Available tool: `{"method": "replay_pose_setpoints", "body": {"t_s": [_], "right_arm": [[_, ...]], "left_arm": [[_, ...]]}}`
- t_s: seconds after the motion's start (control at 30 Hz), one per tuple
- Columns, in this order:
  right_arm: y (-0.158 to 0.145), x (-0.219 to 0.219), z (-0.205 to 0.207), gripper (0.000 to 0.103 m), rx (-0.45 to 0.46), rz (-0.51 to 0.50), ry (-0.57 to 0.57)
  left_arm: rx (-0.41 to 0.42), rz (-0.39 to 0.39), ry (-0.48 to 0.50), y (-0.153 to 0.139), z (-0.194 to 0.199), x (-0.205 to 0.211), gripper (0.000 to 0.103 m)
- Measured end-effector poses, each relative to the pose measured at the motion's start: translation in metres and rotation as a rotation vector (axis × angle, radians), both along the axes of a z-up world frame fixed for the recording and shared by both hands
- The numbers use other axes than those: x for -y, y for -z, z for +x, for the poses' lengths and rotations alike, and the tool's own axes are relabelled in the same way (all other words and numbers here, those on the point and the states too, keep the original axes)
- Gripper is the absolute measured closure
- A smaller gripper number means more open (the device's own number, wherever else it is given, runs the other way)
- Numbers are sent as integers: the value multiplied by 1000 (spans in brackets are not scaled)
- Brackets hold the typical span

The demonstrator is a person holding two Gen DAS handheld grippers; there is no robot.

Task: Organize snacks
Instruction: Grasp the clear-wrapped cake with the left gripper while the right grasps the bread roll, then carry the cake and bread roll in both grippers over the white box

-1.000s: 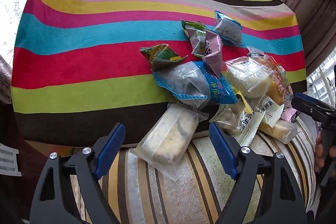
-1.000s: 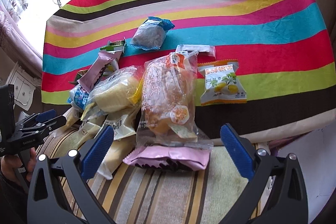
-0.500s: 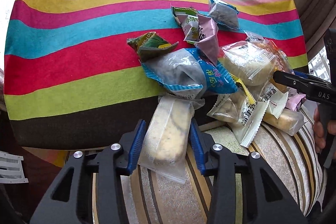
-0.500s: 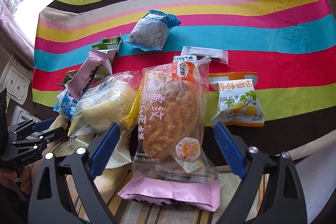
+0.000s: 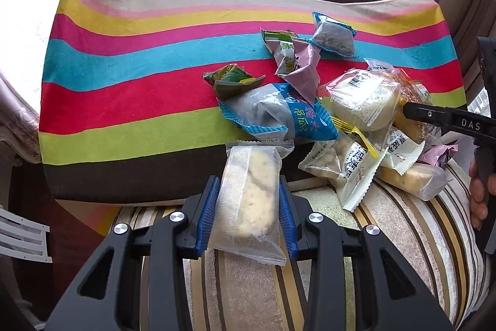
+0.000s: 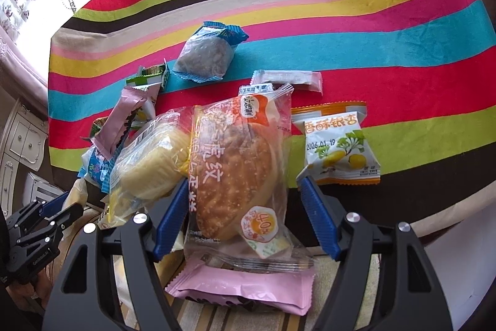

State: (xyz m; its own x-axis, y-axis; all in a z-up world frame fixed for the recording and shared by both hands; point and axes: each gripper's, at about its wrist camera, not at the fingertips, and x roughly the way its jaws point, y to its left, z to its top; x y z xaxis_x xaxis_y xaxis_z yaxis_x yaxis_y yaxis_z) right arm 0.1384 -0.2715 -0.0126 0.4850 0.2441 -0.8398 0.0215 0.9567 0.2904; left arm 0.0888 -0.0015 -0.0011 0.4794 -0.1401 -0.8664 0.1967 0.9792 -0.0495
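Left gripper has just been closing, and both blue pads now press the sides of a clear-wrapped cake at the near edge of the striped cloth, over the brown-striped cushion. That one is caught, low on its length.

Over on the right, the right gripper has also been closing, around the big bread bag. The left-hand pad looks to be against the wrapper; the other pad stands clear of it, so no grip yet, though the crinkled film makes the contact hard to judge.

To do this well: finish the right squeeze on the loaf itself, not the loose film, or it will slide out. Mind the pink packet lying under the bread's near end and the pale cake bag leaning against it; lift straight up so neither gets dragged. The yellow fruit packet sits just beside, near the cloth's edge.
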Motion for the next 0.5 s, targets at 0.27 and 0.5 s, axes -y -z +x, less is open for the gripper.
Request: {"method": "replay_pose_setpoints", "body": {"t_s": [0.27, 0.5], "right_arm": [[0, -5, -3, 27, -9, -54, -15], [16, -13, 12, 46, -59, -101, -27]], "left_arm": [[3, -22, -40, -1, -12, -4, 68], [42, 30, -84, -9, -19, 3, 68]]}}
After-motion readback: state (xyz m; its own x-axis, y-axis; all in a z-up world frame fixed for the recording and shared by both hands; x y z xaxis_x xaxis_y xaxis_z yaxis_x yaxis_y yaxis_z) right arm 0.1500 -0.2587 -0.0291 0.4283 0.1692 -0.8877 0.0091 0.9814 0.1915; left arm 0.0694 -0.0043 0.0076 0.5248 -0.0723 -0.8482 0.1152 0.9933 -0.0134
